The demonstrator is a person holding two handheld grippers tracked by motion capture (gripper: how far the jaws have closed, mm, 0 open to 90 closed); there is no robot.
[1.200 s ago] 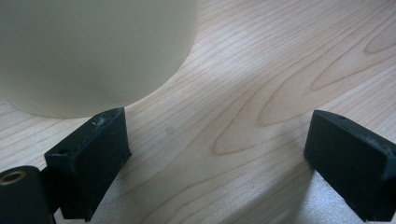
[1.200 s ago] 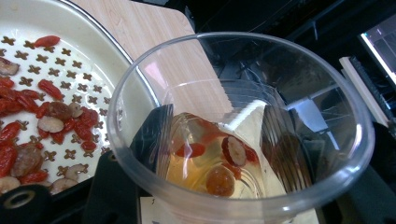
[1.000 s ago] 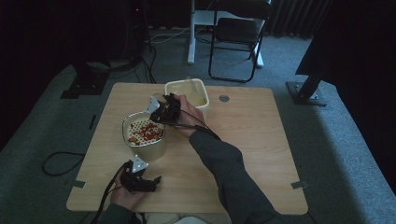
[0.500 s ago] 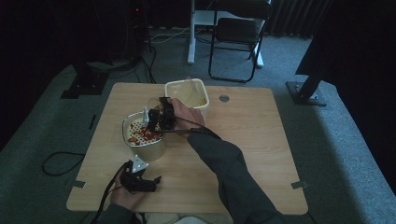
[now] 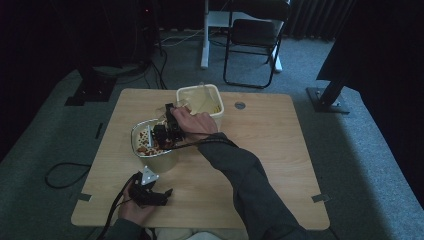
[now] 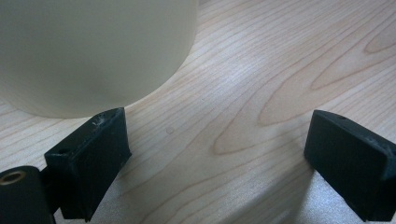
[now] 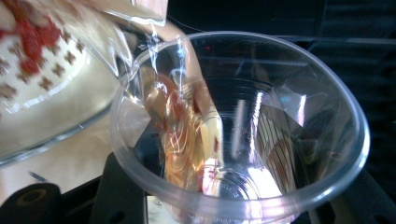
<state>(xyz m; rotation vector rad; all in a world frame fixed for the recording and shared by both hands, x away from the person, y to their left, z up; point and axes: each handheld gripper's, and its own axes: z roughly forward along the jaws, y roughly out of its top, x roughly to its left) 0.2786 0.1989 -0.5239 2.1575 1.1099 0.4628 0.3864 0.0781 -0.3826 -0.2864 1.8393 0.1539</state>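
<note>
Here: right gripper (image 5: 161, 134) clamps clear plastic cup (image 7: 243, 126) over cereal bowl (image 5: 150, 150); left gripper (image 5: 150, 192) wide open, empty, on desk (image 5: 270, 150).

Dim room with black surrounds; the wooden table (image 5: 270, 150) is evenly lit; glare streaks the clear plastic cup (image 7: 243, 126), whose near rim is blurred

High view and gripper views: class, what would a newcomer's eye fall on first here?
First, the clear plastic cup gripped in the right hand-held gripper, tipped over the cream container of cereal pieces at the table's middle. Next, the left hand-held gripper, jaws open, resting near the table's front edge beside that container.
</note>
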